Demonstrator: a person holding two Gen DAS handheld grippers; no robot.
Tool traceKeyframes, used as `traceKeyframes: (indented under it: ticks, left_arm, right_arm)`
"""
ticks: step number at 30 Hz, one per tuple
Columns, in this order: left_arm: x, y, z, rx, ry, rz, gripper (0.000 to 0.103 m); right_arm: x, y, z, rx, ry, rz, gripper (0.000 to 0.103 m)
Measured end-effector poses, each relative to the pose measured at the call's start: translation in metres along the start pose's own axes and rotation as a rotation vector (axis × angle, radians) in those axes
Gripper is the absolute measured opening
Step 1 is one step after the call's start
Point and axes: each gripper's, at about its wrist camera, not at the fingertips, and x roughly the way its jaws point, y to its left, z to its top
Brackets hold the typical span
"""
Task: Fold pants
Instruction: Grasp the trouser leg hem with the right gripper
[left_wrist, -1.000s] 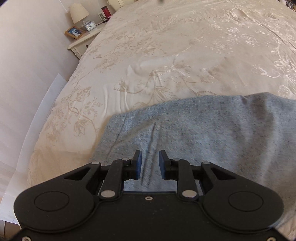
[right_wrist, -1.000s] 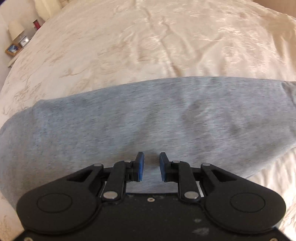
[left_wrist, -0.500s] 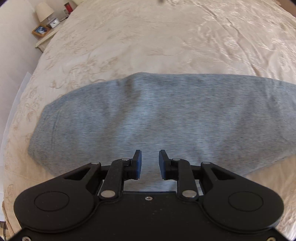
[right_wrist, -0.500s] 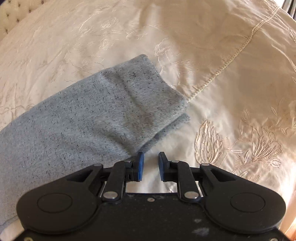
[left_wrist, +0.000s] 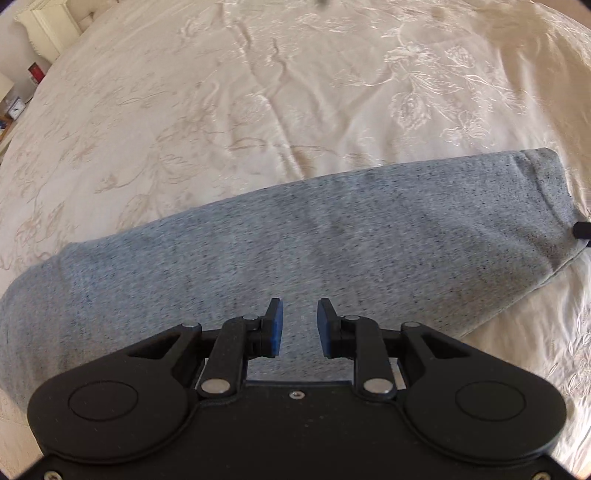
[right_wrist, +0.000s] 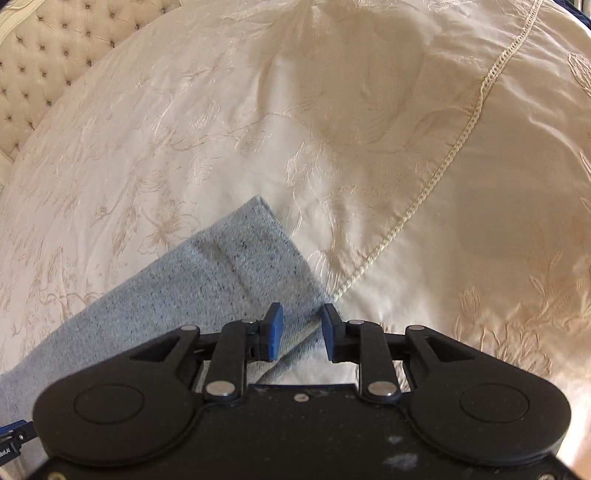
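Grey heathered pants (left_wrist: 314, 236) lie flat across a cream embroidered bedspread (left_wrist: 258, 92), one leg folded onto the other, cuffs at the right. My left gripper (left_wrist: 298, 325) hovers open above the middle of the legs, nothing between its blue pads. In the right wrist view the hemmed cuff end (right_wrist: 236, 266) runs from lower left toward centre. My right gripper (right_wrist: 301, 332) is over the cuff's near corner with its jaws opening; the cloth shows in the gap between the pads, and they do not press on it.
A tufted cream headboard (right_wrist: 48, 55) stands at the upper left of the right wrist view. A stitched seam (right_wrist: 443, 166) crosses the bedspread at the right. A nightstand with small items (left_wrist: 14, 99) is at the far left edge in the left wrist view.
Both grippers slid rightwards along the pants: the left from the waist end to the middle of the legs, the right from mid-leg to the cuffs. The right jaws stand wider.
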Motion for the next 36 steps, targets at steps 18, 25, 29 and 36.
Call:
traceKeyframes:
  ticks: [18,25,29,36]
  left_arm:
    - [0.025,-0.052,0.018,0.057,0.073,0.005,0.033]
    - [0.026,-0.050,0.021,0.060,0.083,0.004,0.033]
    - [0.028,-0.047,0.031,0.032,0.079,-0.012,0.033]
    - [0.052,-0.037,0.067,-0.037,0.068,0.007,0.033]
  right_arm:
    - [0.030,-0.042,-0.007,0.173,0.133,0.177,0.038]
    - [0.043,-0.036,0.005,0.216,0.120,0.229,0.038]
    - [0.044,-0.046,0.003,0.264,0.102,0.279,0.039]
    - [0.019,-0.043,-0.002,0.179,0.019,0.326,0.012]
